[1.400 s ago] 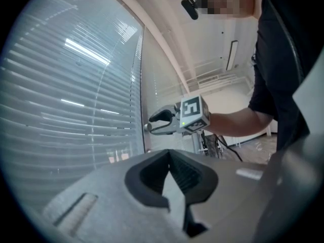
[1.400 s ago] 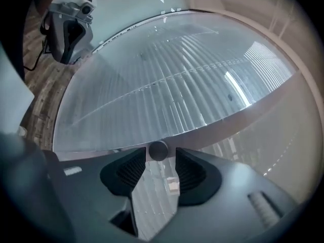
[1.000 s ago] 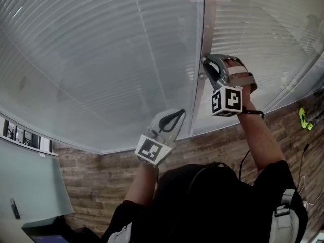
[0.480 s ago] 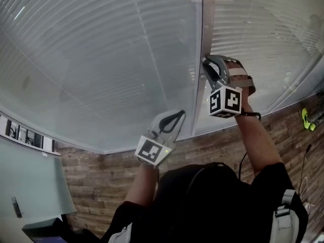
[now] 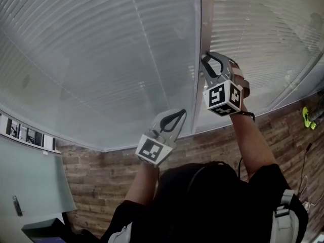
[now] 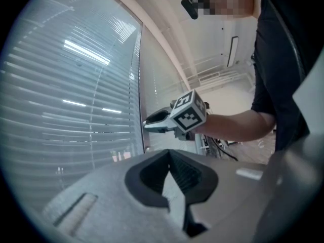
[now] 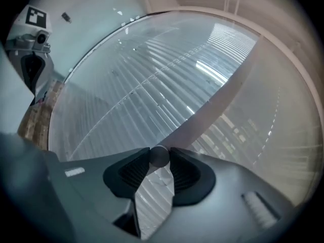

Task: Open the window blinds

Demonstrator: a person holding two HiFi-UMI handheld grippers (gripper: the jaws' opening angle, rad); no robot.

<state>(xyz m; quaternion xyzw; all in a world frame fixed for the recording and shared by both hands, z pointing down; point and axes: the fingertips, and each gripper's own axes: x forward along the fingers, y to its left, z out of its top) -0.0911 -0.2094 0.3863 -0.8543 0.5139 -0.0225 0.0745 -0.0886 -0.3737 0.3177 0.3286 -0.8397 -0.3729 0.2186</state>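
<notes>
The right claw [image 5: 206, 62] is clamped on a slim, round grey tilt wand [image 7: 159, 155], right against the pale vertical window post [image 5: 202, 24]. White horizontal-slat window blinds [image 5: 101, 49] hang on both sides of that post. The left claw [image 5: 181, 113] hovers below and left of it, its tips together on nothing.

Blinds [image 5: 101, 59] run off the head view's top and sides. Wand [image 7: 160, 156]: only a round end shows in right claw [image 7: 160, 154], rest hidden. Green thing [image 5: 305, 118] at right edge, too small to tell.
</notes>
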